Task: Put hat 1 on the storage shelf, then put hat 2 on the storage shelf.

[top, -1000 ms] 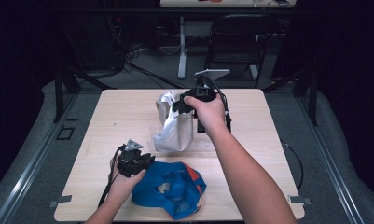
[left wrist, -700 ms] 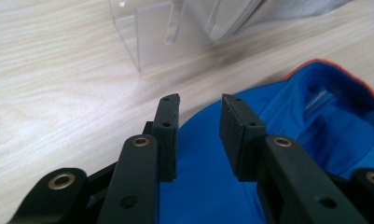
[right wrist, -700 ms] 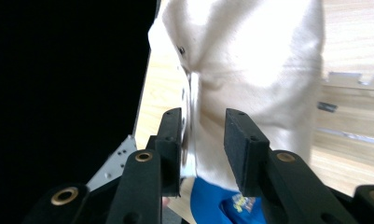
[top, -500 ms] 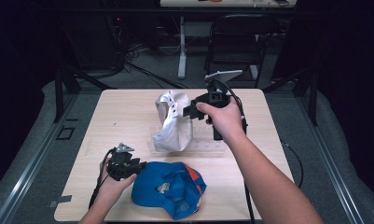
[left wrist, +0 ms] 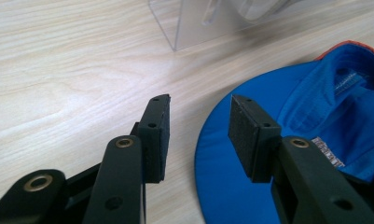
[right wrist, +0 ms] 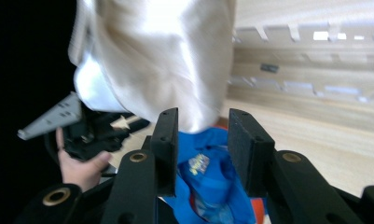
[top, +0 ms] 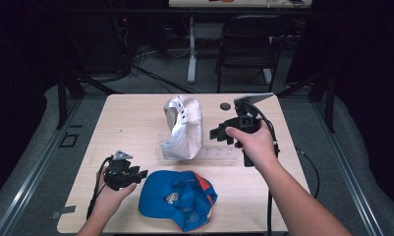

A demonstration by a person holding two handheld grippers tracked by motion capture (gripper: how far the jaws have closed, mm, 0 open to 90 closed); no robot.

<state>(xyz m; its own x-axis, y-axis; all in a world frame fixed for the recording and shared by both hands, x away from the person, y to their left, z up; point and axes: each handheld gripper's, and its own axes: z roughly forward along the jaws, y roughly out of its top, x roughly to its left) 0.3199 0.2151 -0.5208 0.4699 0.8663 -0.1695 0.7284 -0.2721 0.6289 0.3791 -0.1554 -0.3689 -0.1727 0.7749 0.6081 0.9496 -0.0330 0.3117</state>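
We see the white cap [top: 183, 129] propped upright on a clear rack [top: 219, 155] mid-bench, and the blue cap [top: 177, 197] upside down by the near edge. Both the left gripper [top: 138, 174] and right gripper [top: 218, 133] have just been opening, jaws apart and empty; the right one has drawn back from the white cap toward the right edge.

table [top: 135, 118]: pale matt wood | blue cap [top: 177, 199]: cloth | white cap [top: 184, 128]: cloth | rack [top: 219, 155]: clear glossy plastic

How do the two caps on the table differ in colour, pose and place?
The white cap stands on edge in a clear rack at mid-table; the blue cap lies flat on the near edge, inside up. The white cap is plain; the blue cap has orange trim. Neither is gripped.
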